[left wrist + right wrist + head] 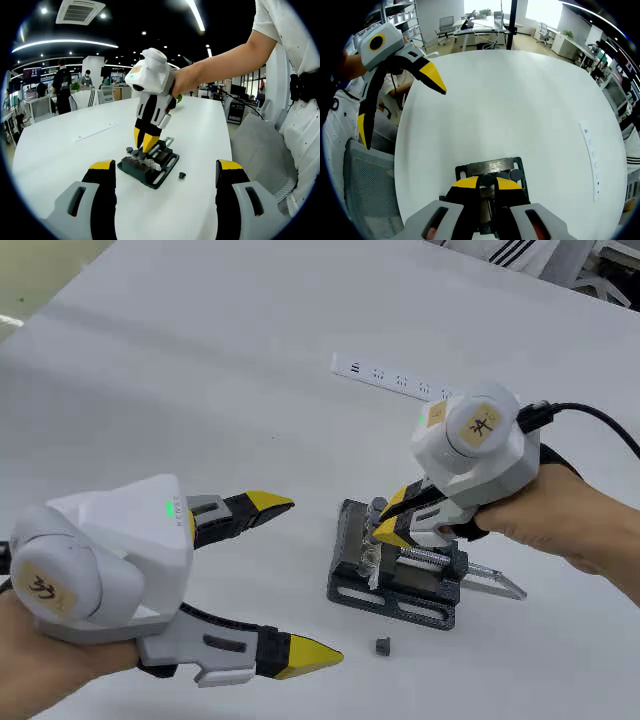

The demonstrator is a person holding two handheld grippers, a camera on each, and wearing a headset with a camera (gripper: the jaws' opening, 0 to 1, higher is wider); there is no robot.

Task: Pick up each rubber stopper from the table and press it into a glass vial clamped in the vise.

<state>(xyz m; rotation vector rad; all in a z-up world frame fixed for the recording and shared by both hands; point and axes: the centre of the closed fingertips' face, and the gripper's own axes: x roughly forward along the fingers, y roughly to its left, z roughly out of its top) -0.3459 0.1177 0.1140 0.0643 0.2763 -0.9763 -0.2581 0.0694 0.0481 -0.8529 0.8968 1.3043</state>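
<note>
Yellow-tipped left tongs (pixel 293 578) sit nearest, low over the white bench (pixel 200 370), and they're spread wide with nothing between them. Just off their lower tip, one small dark rubber stopper (pixel 383 646) lies loose on the bench, a little short of the black vise (pixel 392 585). From the left gripper view, that vise sits straight ahead between the two spread tips, with the stopper just to its right. Now the right tongs (pixel 392 516): they're angled tips-down onto the top of the vise, tips drawn close to each other. Whether anything is pinched there, I cannot tell. Dark round tops (pixel 130 149) stand up out of the vise just beside those tips. Beyond the right tongs, a white power strip (pixel 390 378) lies flat on the bench.
</note>
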